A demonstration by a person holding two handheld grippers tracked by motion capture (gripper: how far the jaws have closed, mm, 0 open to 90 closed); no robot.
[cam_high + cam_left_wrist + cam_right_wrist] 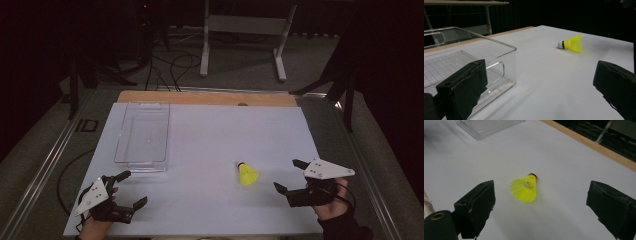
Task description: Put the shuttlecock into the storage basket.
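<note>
A yellow shuttlecock lies on its side on the white table sheet, right of centre; its cork end points toward the far side. My right gripper stands open just right of it, jaws wide, nothing between them. In the right gripper view the shuttlecock lies ahead between the two jaws, skirt toward the camera. My left gripper rests open near the front left corner. A clear plastic bin sits just beyond it, empty. The left gripper view has the bin close on the left and the shuttlecock farther off.
The wooden table edge runs along the far side. Beyond it stand a white table frame and cables on the floor. Bare white sheet spreads between the bin and the shuttlecock.
</note>
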